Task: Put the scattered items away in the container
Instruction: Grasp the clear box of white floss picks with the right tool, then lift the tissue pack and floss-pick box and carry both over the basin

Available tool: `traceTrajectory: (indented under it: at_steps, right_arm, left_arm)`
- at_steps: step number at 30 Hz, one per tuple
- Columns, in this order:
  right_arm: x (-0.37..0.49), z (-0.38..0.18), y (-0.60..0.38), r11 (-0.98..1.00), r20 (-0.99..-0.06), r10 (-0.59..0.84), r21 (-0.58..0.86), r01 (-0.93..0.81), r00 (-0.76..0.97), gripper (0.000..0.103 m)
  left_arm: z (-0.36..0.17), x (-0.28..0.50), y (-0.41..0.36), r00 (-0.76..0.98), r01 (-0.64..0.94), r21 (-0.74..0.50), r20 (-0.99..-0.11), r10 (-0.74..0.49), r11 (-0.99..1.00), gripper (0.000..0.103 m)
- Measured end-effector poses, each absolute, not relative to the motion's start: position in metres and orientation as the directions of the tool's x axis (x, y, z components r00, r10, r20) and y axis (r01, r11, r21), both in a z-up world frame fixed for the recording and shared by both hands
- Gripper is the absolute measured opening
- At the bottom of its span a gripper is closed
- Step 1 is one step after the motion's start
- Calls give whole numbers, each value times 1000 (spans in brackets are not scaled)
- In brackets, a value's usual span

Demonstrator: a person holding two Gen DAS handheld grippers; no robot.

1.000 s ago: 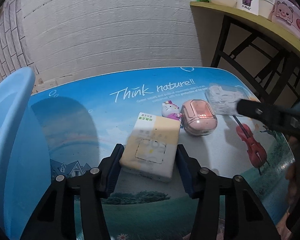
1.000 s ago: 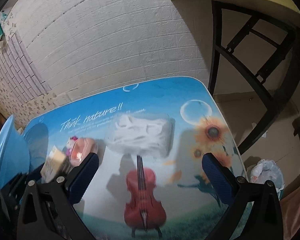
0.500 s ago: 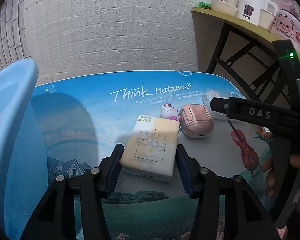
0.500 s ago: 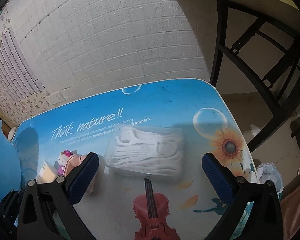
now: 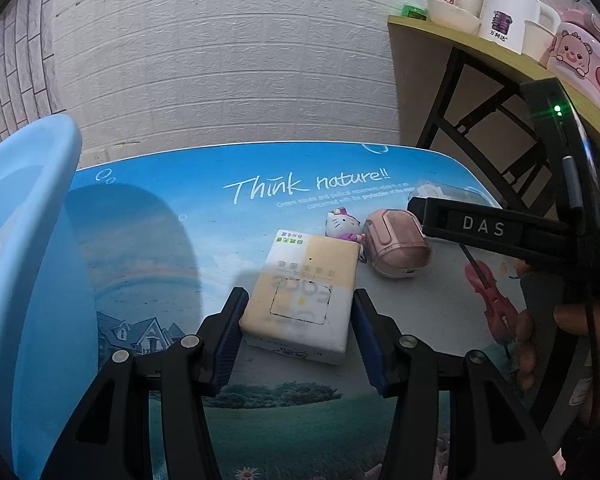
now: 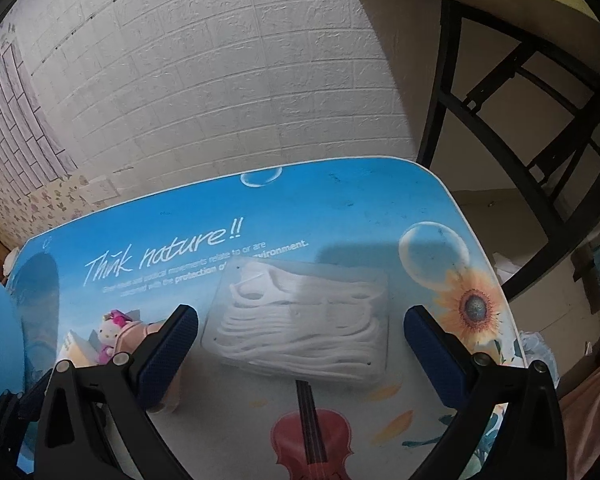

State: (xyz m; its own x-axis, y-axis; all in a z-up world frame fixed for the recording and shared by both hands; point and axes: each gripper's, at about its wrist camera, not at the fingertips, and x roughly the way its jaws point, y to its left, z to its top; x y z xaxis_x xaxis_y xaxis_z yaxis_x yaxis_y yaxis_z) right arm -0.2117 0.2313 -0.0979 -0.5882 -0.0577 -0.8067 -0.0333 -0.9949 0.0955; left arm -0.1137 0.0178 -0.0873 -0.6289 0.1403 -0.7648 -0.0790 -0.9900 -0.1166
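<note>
A yellow-and-white tissue pack (image 5: 300,296) lies on the printed table (image 5: 160,240). My left gripper (image 5: 298,296) is shut on it, a blue pad against each long side. Just beyond it stand a small cat figure (image 5: 342,222) and a pink earbud case (image 5: 398,248). A clear box of white floss picks (image 6: 300,320) lies flat between the wide-open fingers of my right gripper (image 6: 300,314), with a gap on both sides. The blue basin (image 5: 28,240) rises at the left edge.
A white brick wall runs behind the table. To the right stands a black-framed wooden shelf (image 5: 480,44) with mugs and a pink pot. A person's hand (image 5: 540,328) holds the right tool. The table's right edge (image 6: 476,240) drops to the floor.
My right gripper has come forward and lower, so the floss box now sits between its fingers, and it entered the left wrist view from the right. The left gripper and tissue pack stayed put.
</note>
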Motion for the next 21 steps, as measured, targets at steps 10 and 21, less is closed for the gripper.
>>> traceTrajectory:
  at_steps: [10, 21]
  right_arm:
    - [-208, -94, 233, -998, -804, -46, 68, -15, -592, 85]
    - [-196, -93, 239, -997, -810, -65, 78, 3, -583, 84]
  left_arm:
    - [-88, -115, 18, -629, -73, -109, -766, 131, -991, 50]
    - [-88, -114, 15, -631, -58, -96, -768, 111, -994, 50]
